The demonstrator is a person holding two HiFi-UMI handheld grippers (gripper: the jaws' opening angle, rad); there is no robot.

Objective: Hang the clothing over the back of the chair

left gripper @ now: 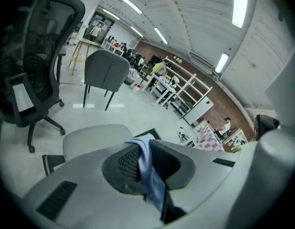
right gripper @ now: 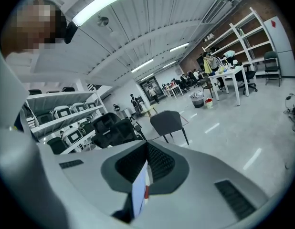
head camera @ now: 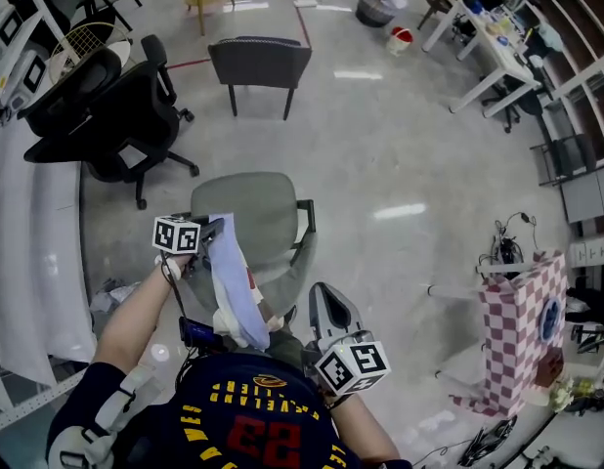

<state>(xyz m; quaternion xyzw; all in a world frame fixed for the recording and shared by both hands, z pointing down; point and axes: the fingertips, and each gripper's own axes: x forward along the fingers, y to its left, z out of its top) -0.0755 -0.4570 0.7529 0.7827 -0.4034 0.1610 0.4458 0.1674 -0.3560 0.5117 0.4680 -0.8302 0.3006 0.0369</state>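
Both grippers have the clothing [head camera: 234, 286]. The left gripper [head camera: 214, 229] has its jaws pressed together on a pale blue fold [left gripper: 148, 168], and the right gripper [head camera: 324, 304] pinches a white edge with a red mark [right gripper: 139, 191]. The garment hangs as a bunched strip from the left jaws towards the person's body, over the near side of the grey chair [head camera: 251, 208]. It isn't draped on anything yet, by the look of it. To do this step well, I'd say keep both pinches tight and draw the grippers apart so the cloth opens flat. Then carry it over the top of the backrest and lower it so a fair share falls on each side. Let go only once the chair bears the weight, because a bunched strip will likely slide off. On views, the head view alone gives the layout: cloth, chair and both grippers together. But the cloth hides most of the backrest there, and the right pinch can't be made out from above. The right gripper view settles that grip [right gripper: 146, 162] and shows only far-off chairs ahead. The left gripper view [left gripper: 146, 149] shows the chair's seat [left gripper: 92, 138] just beyond its jaws.
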